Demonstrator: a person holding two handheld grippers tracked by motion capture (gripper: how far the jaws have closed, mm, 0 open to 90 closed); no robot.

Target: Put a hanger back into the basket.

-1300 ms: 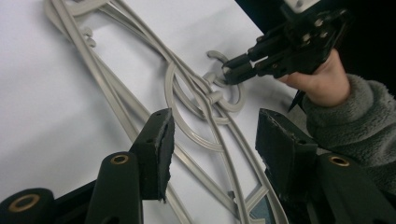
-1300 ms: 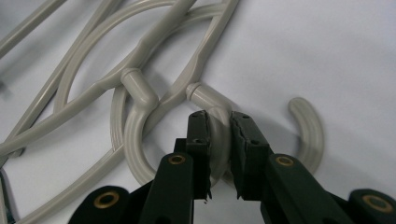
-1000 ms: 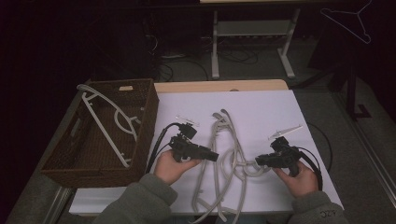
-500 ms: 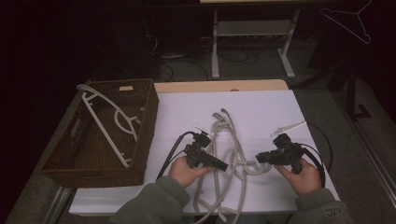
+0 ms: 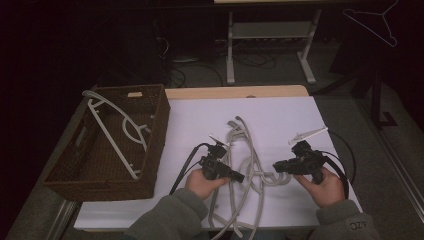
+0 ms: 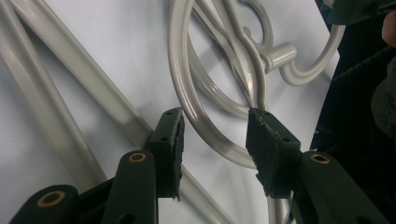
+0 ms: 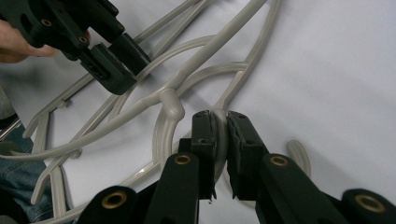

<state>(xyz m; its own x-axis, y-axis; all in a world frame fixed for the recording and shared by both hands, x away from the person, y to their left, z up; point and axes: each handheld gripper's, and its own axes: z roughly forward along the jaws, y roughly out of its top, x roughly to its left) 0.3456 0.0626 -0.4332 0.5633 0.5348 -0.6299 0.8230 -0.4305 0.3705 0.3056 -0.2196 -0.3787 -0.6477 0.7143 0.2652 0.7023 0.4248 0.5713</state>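
Several pale grey plastic hangers (image 5: 251,161) lie tangled on the white table cover (image 5: 280,115). My left gripper (image 5: 240,176) reaches into the tangle from the left. In the left gripper view it (image 6: 215,116) is open, and one hanger's curved hook (image 6: 201,122) runs between the jaws without being pinched. My right gripper (image 5: 276,167) comes in from the right. In the right gripper view it (image 7: 219,116) is shut on a hanger's hook just beyond the neck (image 7: 169,99). That view also has the left gripper (image 7: 122,63) at upper left.
A brown wicker basket (image 5: 152,135) stands at the table's left with a white hanger (image 5: 117,137) leaning in it. Behind the table is a white metal rack (image 5: 270,32). Another hanger (image 5: 372,22) hangs at the top right. The table's far half is bare cover.
My left gripper has moved right and a little nearer the person, into the tangle, and now straddles a hook. The right gripper has stayed almost still, shut on its hook.
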